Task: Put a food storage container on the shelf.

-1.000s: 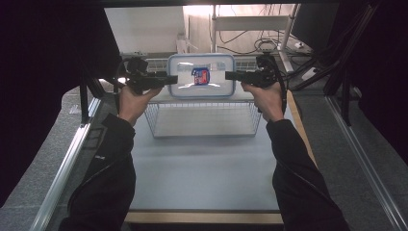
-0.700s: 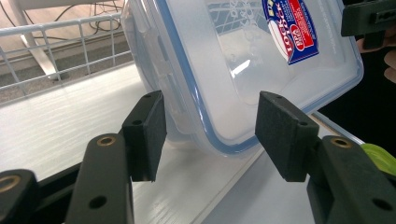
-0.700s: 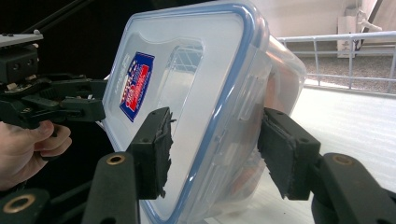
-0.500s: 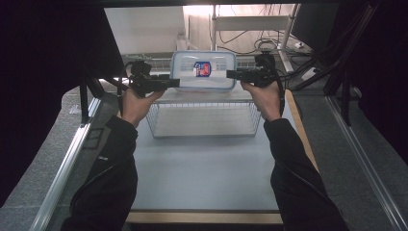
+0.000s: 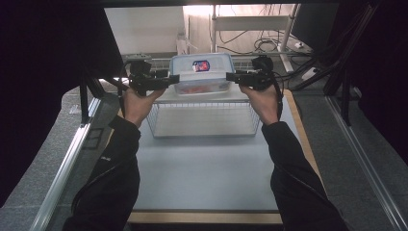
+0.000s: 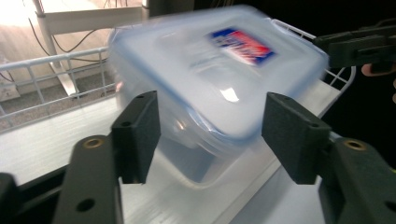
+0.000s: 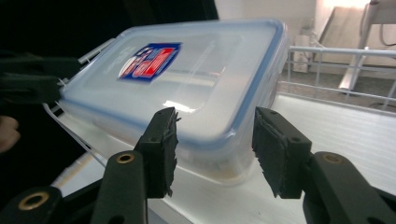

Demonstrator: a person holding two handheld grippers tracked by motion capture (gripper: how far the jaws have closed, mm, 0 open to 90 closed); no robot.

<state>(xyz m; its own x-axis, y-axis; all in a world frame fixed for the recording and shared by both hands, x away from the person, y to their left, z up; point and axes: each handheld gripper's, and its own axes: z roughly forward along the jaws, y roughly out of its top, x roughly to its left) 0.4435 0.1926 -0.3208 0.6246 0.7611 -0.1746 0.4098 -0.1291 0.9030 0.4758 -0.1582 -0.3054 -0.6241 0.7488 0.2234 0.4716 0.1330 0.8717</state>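
Observation:
A clear plastic container (image 5: 199,72) with a blue-rimmed lid and a red and blue label hangs over the far end of a white wire basket (image 5: 204,122). My left gripper (image 5: 174,79) reaches in level from the left. Its jaws have just been opening and stand apart around a blurred corner of the container (image 6: 219,74), so the left gripper (image 6: 212,135) is open. My right gripper (image 5: 230,76) comes in from the right. Its jaws have just been closing, and the right gripper (image 7: 215,149) is shut on the container's (image 7: 187,79) other end. The tilted container's underside is close above the basket's white floor (image 7: 336,135).
The basket stands at the far middle of a pale blue table (image 5: 207,168) with a wooden front edge. Metal rails run along both sides. Shelving and cables (image 5: 269,43) lie behind the basket. Each gripper view shows the other gripper (image 6: 355,44) (image 7: 28,79) beyond the container.
The container has tipped from lid facing the camera to nearly level and moved slightly farther over the basket's back. Both hands shifted a little with it.

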